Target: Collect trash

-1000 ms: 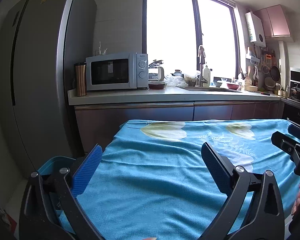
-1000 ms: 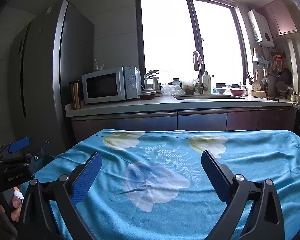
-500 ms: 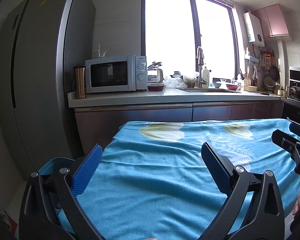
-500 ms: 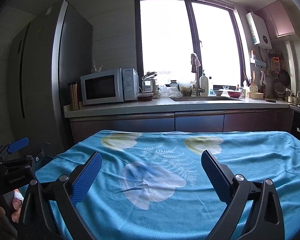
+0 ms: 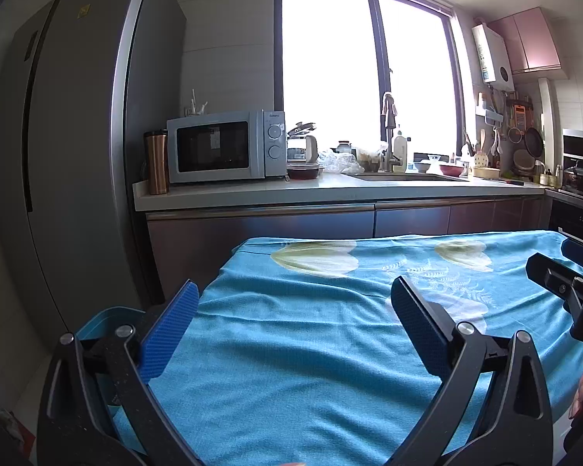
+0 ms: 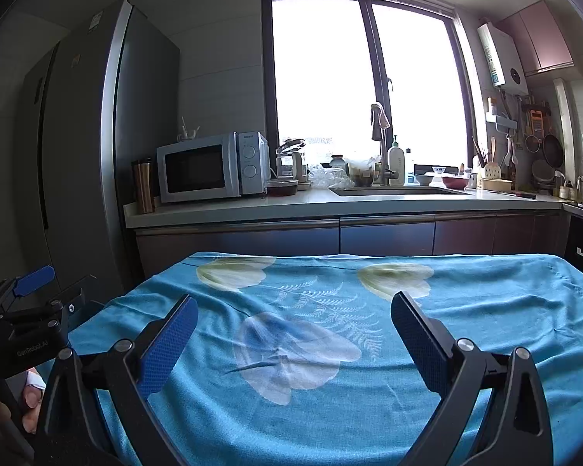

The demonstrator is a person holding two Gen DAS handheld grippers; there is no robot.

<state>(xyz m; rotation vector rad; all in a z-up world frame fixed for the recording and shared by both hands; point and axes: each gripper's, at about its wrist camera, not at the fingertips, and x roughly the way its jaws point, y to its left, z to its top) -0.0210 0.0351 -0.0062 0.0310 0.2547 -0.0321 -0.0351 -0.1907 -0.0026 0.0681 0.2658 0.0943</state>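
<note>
Your left gripper point(image 5: 291, 322) and right gripper point(image 6: 293, 328) both gape empty over the blue tablecloth point(image 6: 466, 310), with no trash visible ahead to judge or grasp.

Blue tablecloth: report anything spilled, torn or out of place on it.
Nothing stands out. The blue tablecloth is only lightly wrinkled, with no trash or spill on it. Both hand-held grippers, left and right, are open above it.

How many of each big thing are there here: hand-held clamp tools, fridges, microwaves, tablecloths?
Clamp tools: 2, the left gripper and the right gripper, both open
Fridge: 1
Microwave: 1
Tablecloth: 1, blue with pale flowers
Total: 5
</note>
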